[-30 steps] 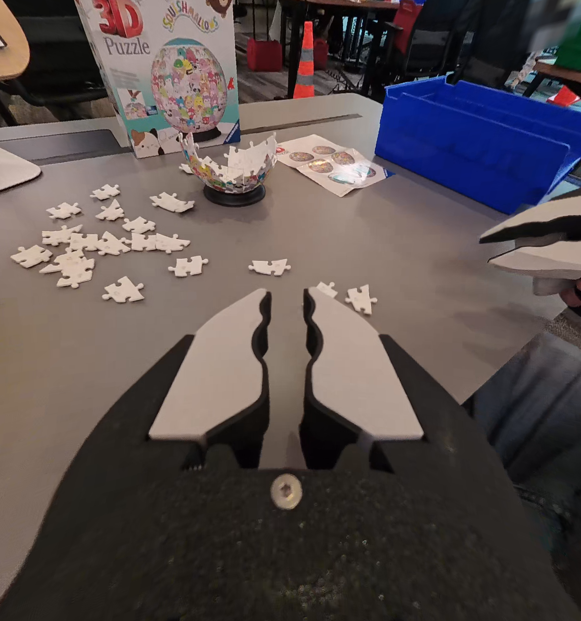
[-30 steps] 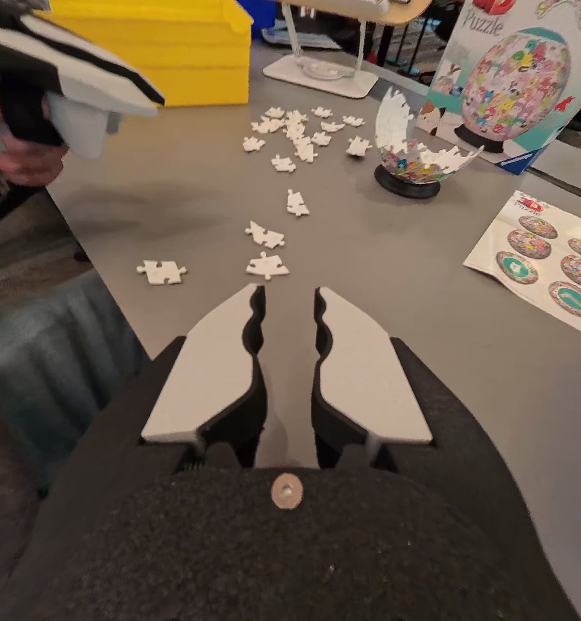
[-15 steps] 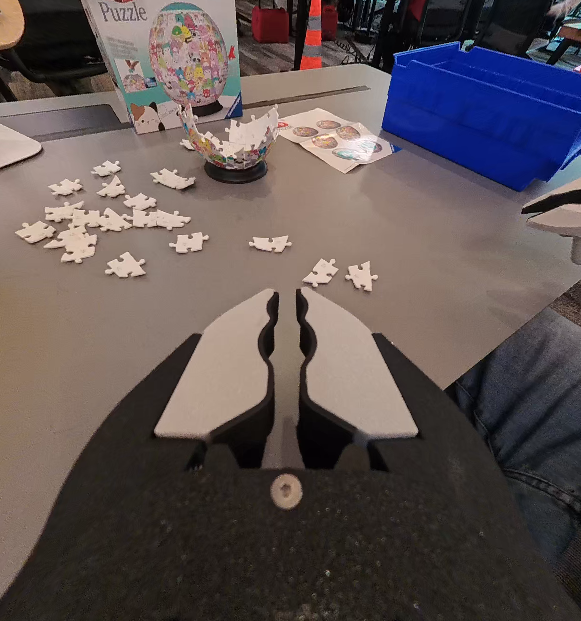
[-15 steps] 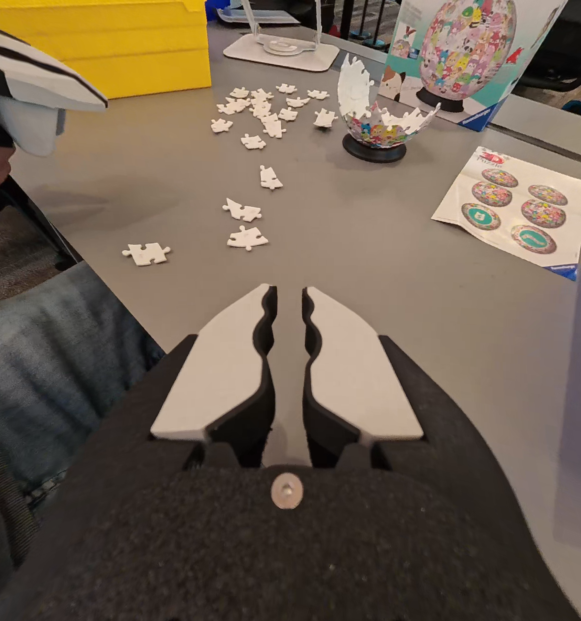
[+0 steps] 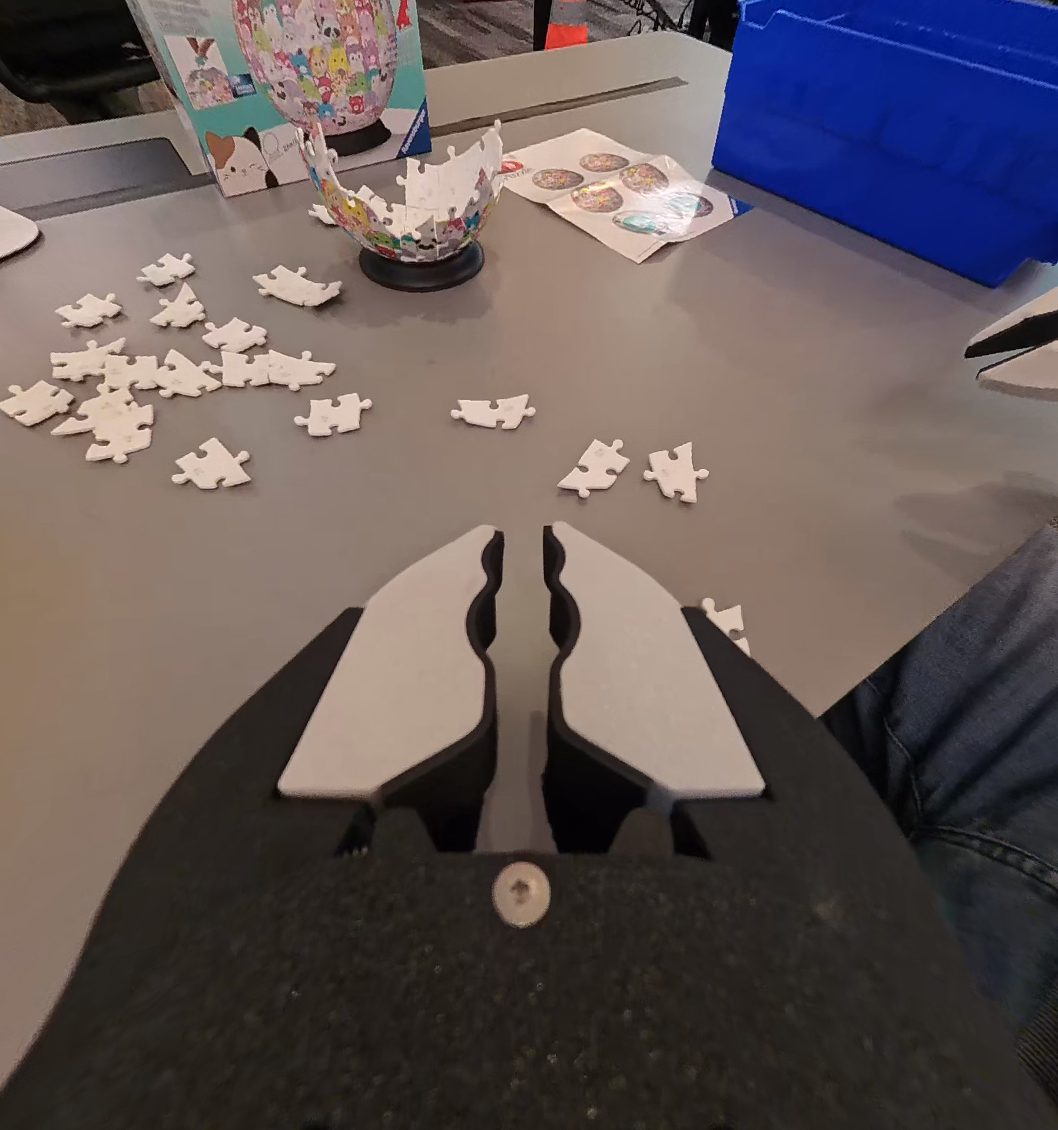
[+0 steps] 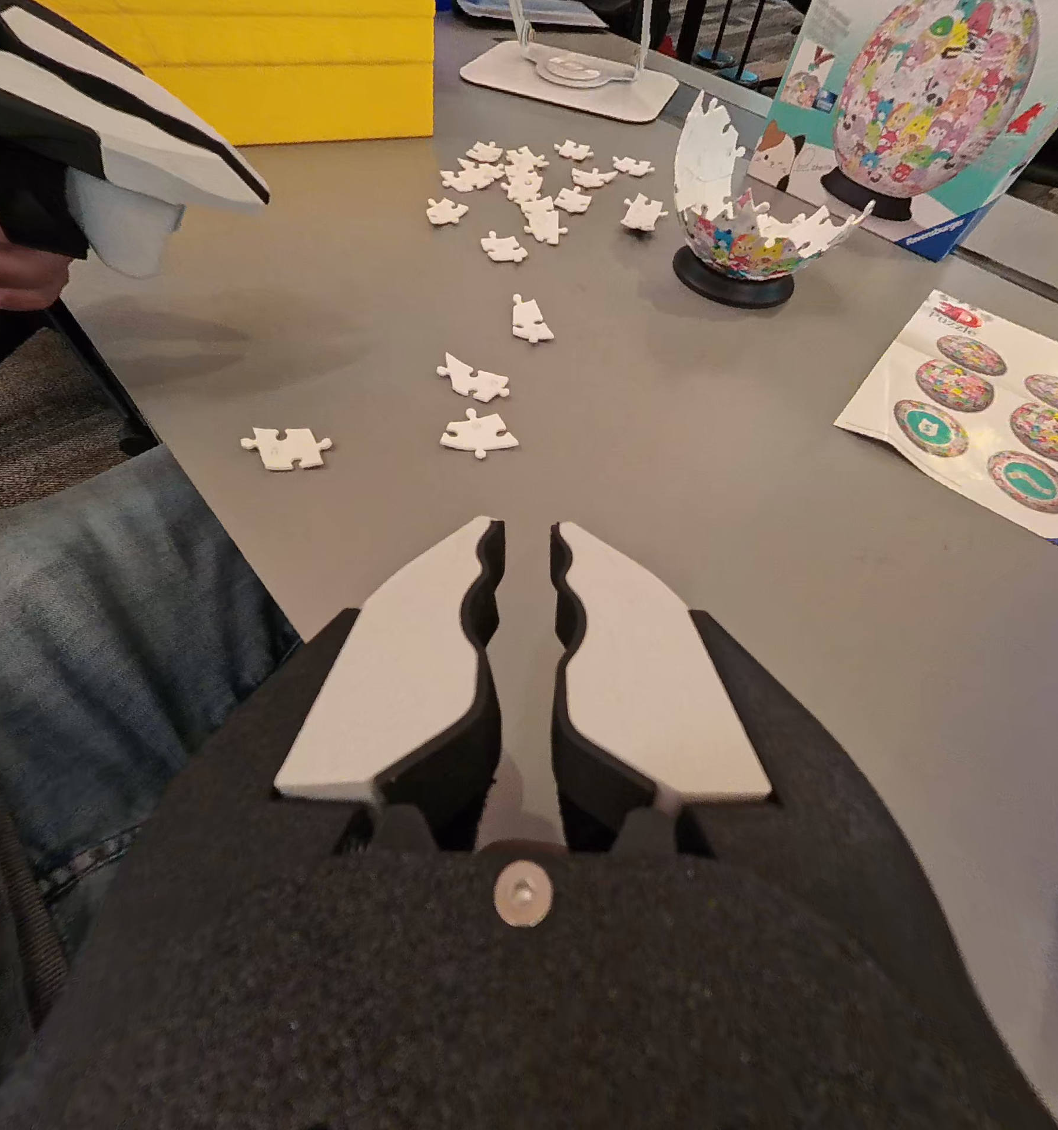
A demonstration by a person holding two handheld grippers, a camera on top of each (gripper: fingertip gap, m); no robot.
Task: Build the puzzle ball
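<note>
We're between pieces: both the left gripper (image 5: 523, 531) and right gripper (image 6: 527, 527) hover empty, fingers slightly apart, the half-built ball (image 5: 413, 205) sits on its stand across the worktop (image 5: 728, 367), so next we probably grab a loose piece (image 6: 479, 433).

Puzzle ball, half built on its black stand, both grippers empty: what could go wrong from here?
1. The partial puzzle ball has one tall strip of pieces standing far above the rest of its rim; a nudge while fitting could probably snap it off or tip the shell on its black stand.
2. The loose pieces lie flat, white side up, on the grey table, so pinching one may slide it instead.
3. One piece sits near the table's edge beside the left gripper and could be knocked off.
</note>
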